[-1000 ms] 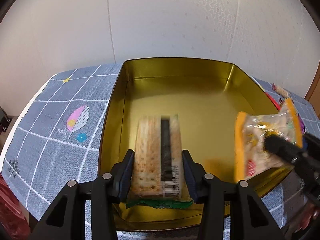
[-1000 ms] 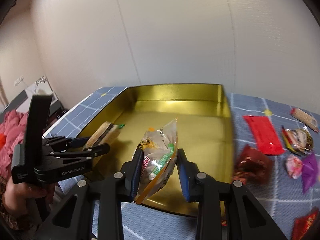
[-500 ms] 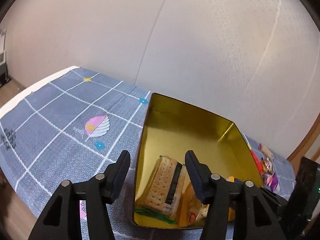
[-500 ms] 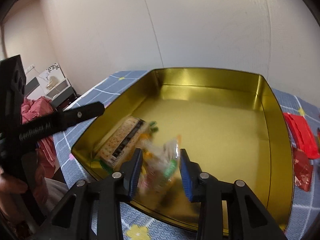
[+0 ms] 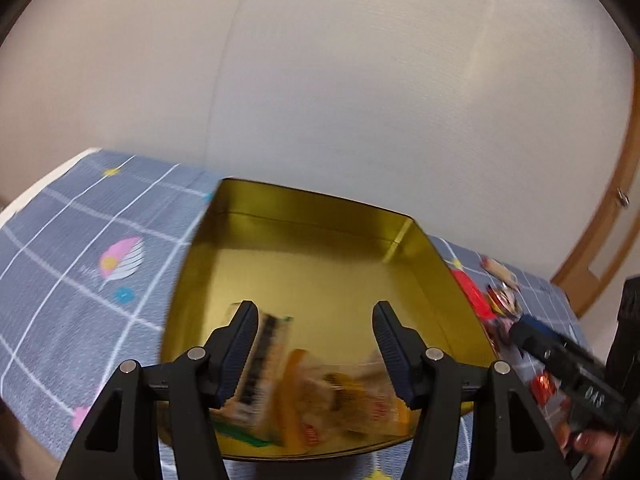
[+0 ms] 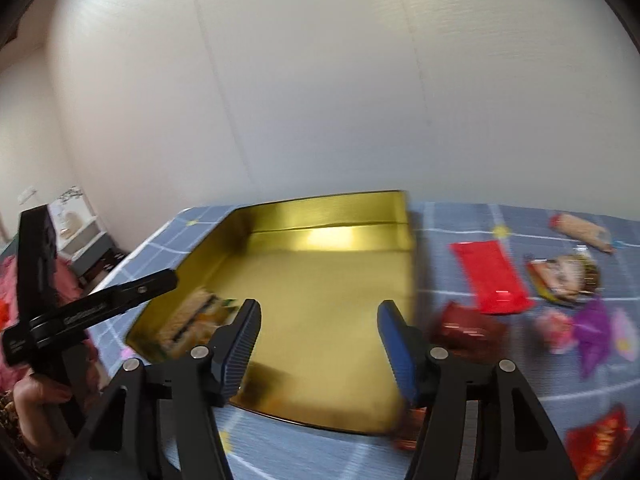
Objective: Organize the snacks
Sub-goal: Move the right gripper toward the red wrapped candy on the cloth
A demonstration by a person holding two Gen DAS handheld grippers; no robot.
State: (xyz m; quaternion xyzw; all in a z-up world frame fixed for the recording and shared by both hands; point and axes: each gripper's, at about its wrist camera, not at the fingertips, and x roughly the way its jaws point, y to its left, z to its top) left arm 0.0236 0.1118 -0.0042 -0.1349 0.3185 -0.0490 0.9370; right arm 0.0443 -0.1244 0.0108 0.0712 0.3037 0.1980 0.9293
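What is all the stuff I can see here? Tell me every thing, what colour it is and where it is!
tin: one, gold, open, on the tablecloth.
cracker pack: one, tan with a green edge, in the tin's near left corner.
snack bag: one, clear with orange, in the tin beside the cracker pack.
flat red packet: one, on the cloth right of the tin.
dark red wrapper: one, just right of the tin.
other small snacks: several, mixed colours, farther right; blurred.
tablecloth: one, blue-grey with white grid lines, over the table.
wall: white, behind.
left gripper: black, open, nothing held.
right gripper: black, jaws just been opening, nothing between them.
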